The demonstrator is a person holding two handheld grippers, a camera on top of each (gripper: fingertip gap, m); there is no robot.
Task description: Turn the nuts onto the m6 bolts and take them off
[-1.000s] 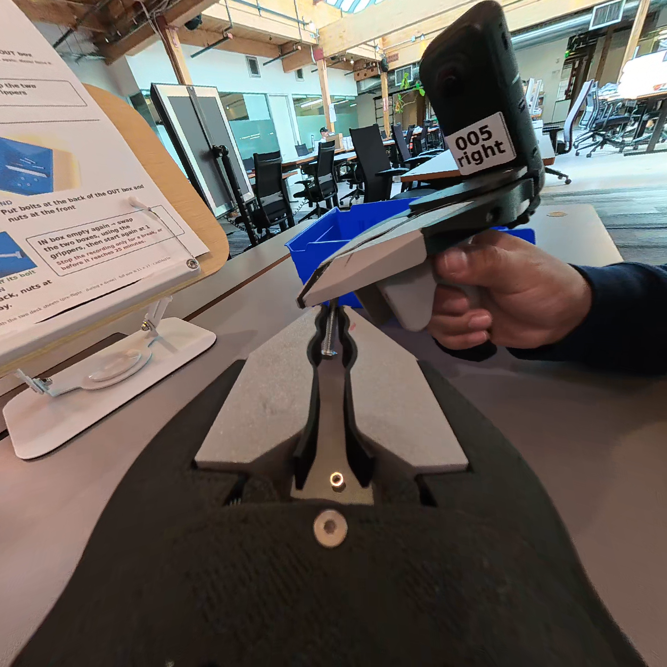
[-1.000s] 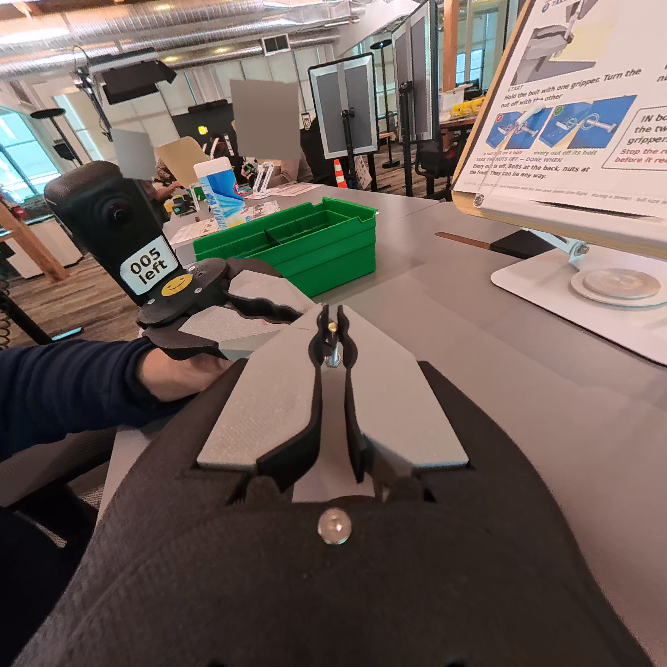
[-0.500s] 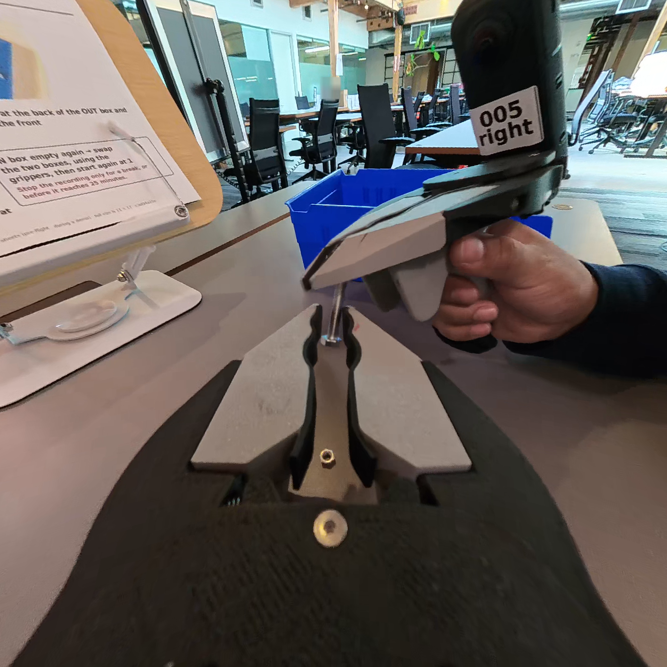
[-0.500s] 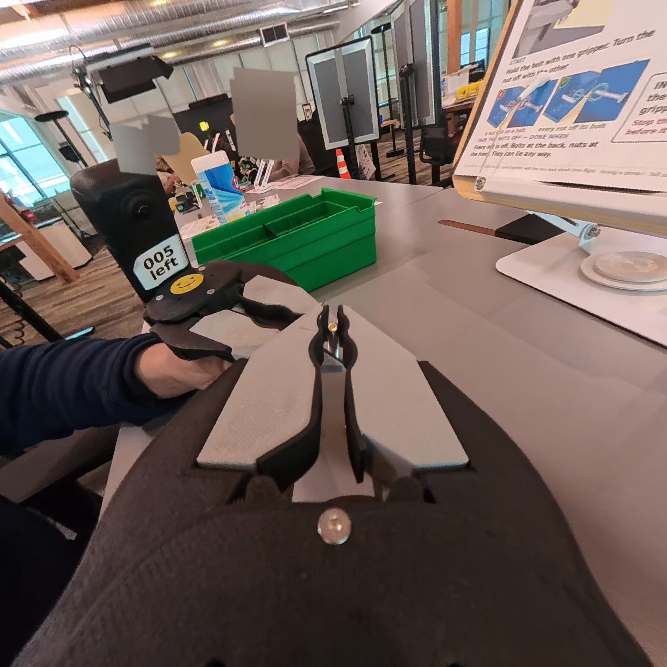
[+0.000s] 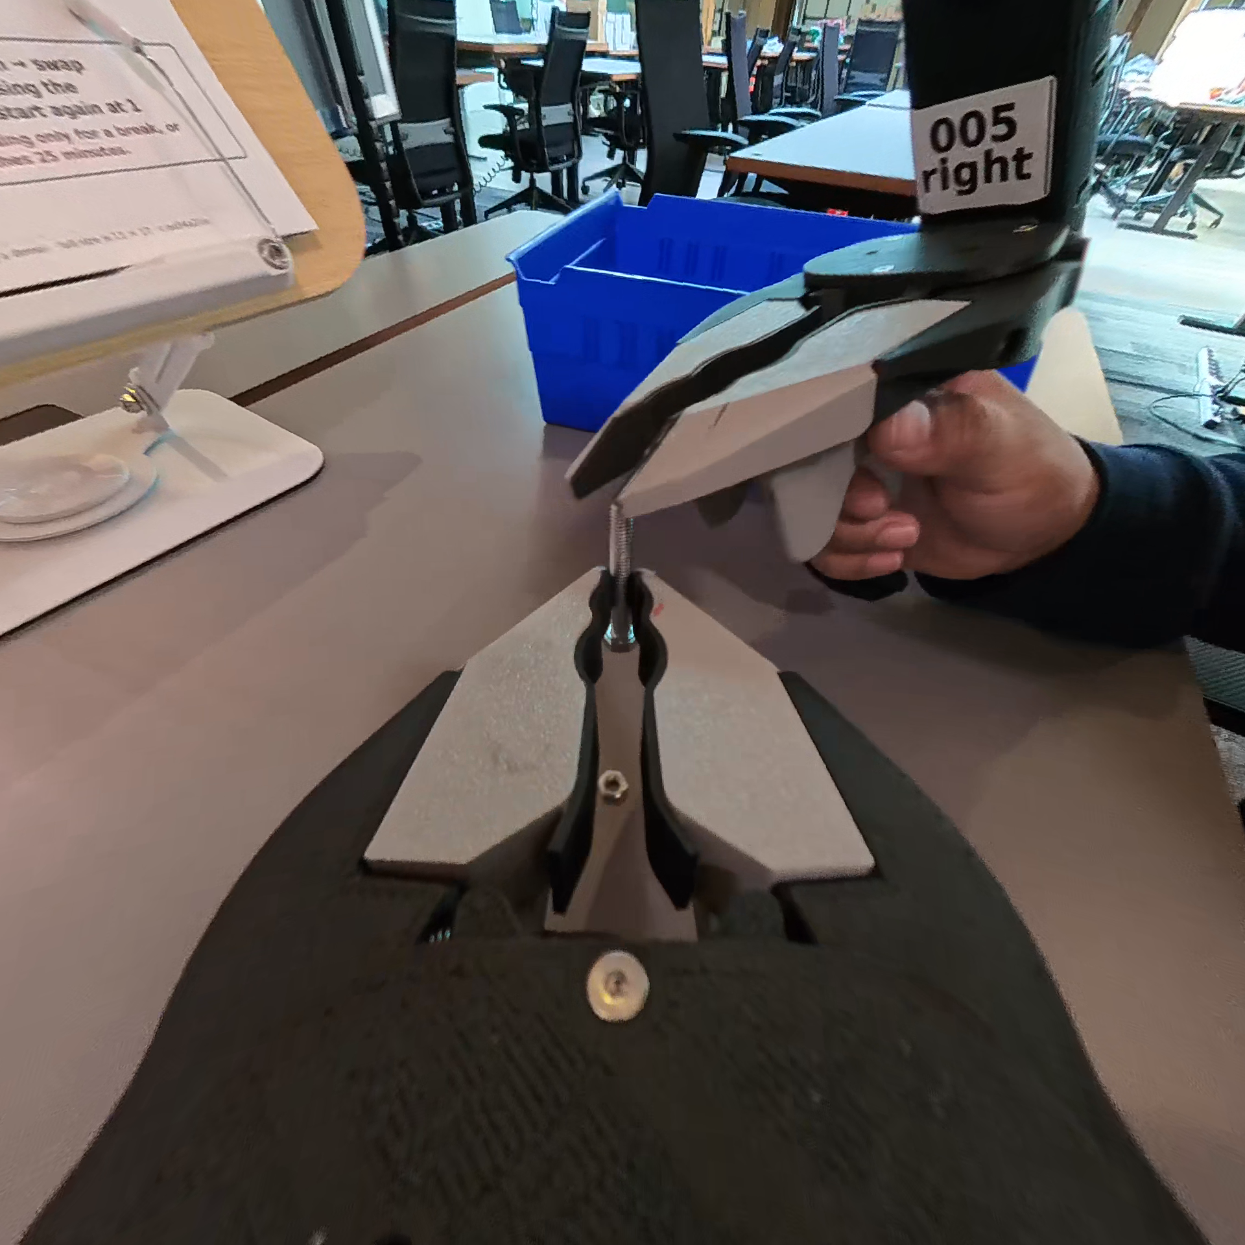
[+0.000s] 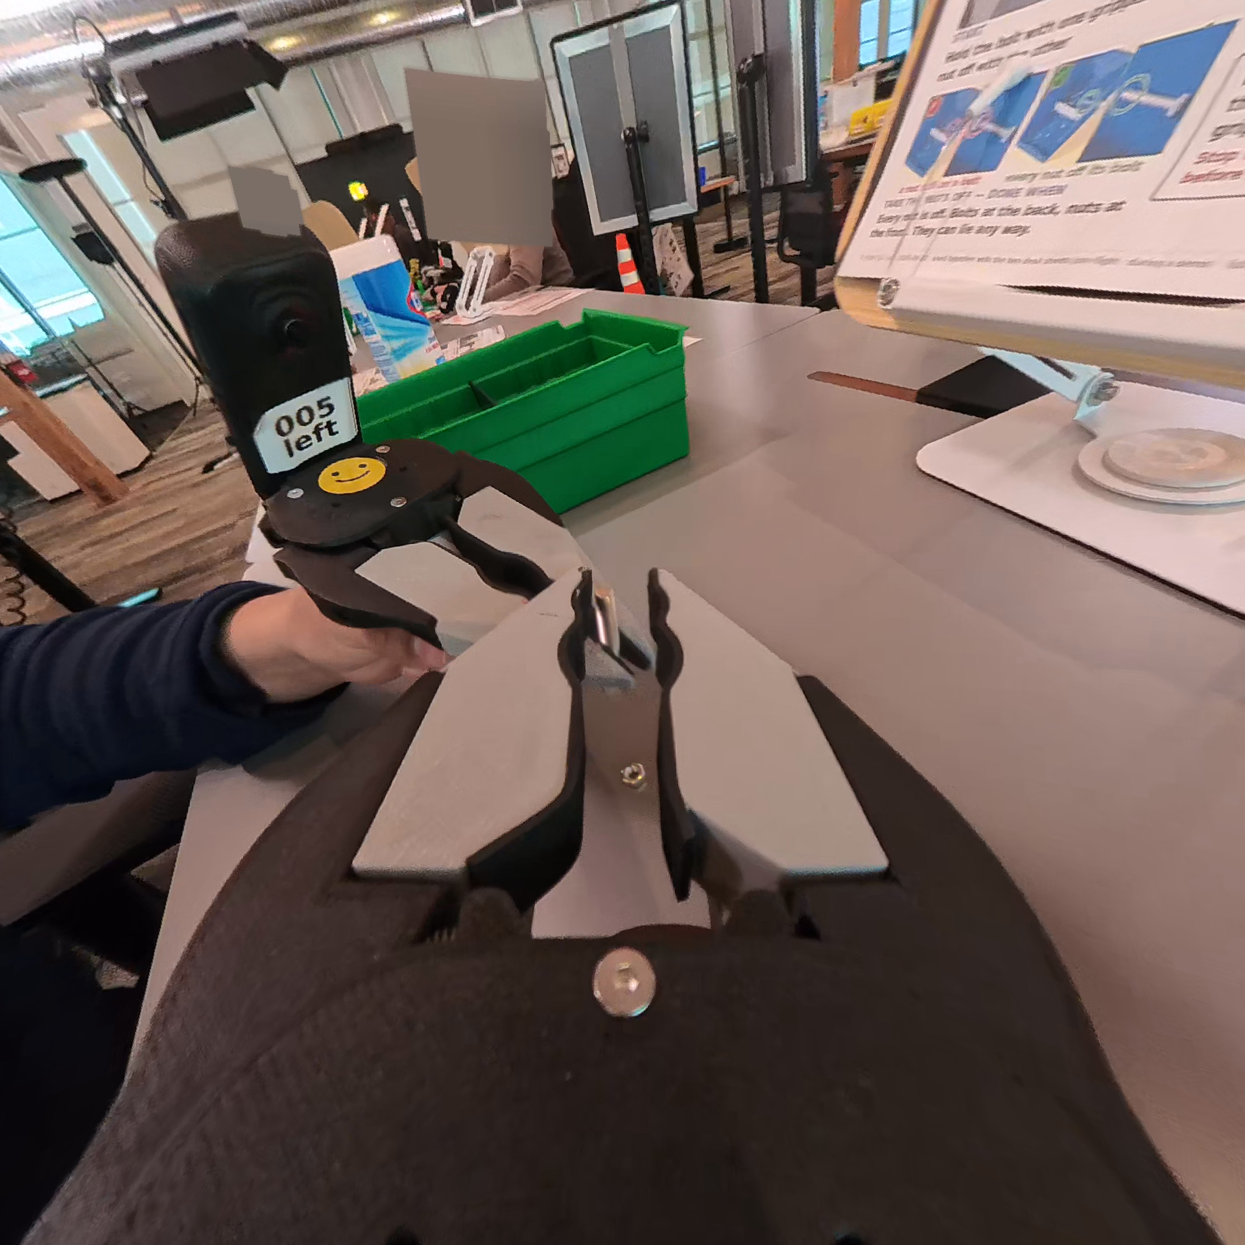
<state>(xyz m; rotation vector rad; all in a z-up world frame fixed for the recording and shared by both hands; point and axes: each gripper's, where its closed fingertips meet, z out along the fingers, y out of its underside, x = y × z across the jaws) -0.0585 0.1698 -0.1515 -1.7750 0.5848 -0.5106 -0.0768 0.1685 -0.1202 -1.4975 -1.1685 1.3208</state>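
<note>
Left gripper (image 5: 618, 610), with flat grey matte fingers edged in wavy black rubber, pinches the threaded steel bolt (image 5: 617, 559) near its head, the jaws nearly together at the tips. That bolt stands upright, its ridged shank rising to the right gripper (image 5: 606, 495), whose pointed grey fingertips sit over its top end. In the right wrist view the right gripper's (image 6: 616, 606) jaws are parted, with the bright bolt tip (image 6: 604, 616) leaning against the left finger only. One small hexagonal nut (image 5: 612, 787) lies loose on the smooth grey table (image 5: 404, 539) beneath the left gripper's fingers. Beyond stand a ribbed blue plastic bin (image 5: 647, 316), a divided green bin (image 6: 559, 404) and a white-based stand (image 5: 168, 458) carrying a laminated sheet.
</note>
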